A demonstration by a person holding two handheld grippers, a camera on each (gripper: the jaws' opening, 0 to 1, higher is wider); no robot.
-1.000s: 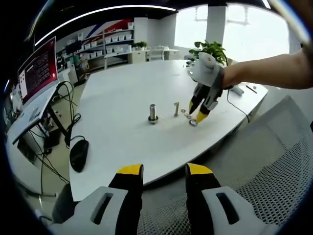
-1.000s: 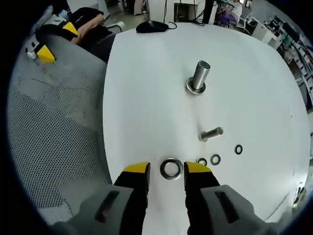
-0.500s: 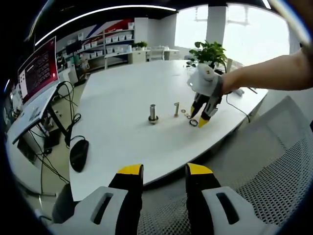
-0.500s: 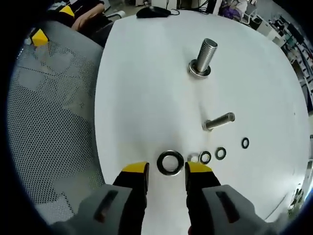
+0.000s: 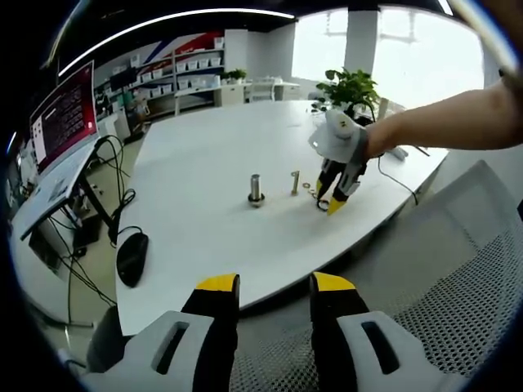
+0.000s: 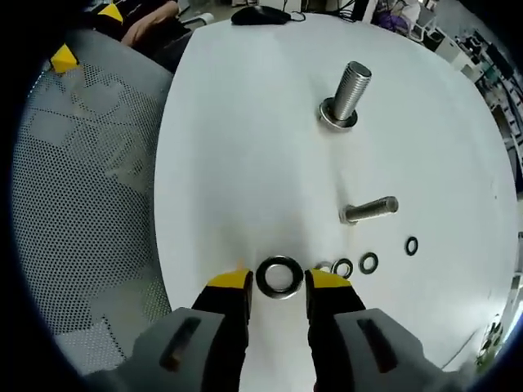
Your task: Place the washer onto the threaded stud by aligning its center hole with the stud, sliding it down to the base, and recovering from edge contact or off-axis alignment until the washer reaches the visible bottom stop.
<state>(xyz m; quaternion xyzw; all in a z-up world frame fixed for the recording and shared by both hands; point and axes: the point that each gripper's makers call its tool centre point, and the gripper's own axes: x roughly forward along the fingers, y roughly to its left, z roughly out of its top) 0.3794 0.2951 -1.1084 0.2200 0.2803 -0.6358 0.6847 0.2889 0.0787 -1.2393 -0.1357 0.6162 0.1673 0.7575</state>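
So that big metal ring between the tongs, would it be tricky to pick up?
Probably. The large washer lies flat on the smooth white table, so the right tongs may skid off its thin edge. It looks rigid, and on edge might roll.

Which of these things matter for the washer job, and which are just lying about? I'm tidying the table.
Job:
large washer between the open jaws of the right gripper
upright threaded stud

Lying about:
smaller bolt on its side
three small rings
computer mouse
potted plant
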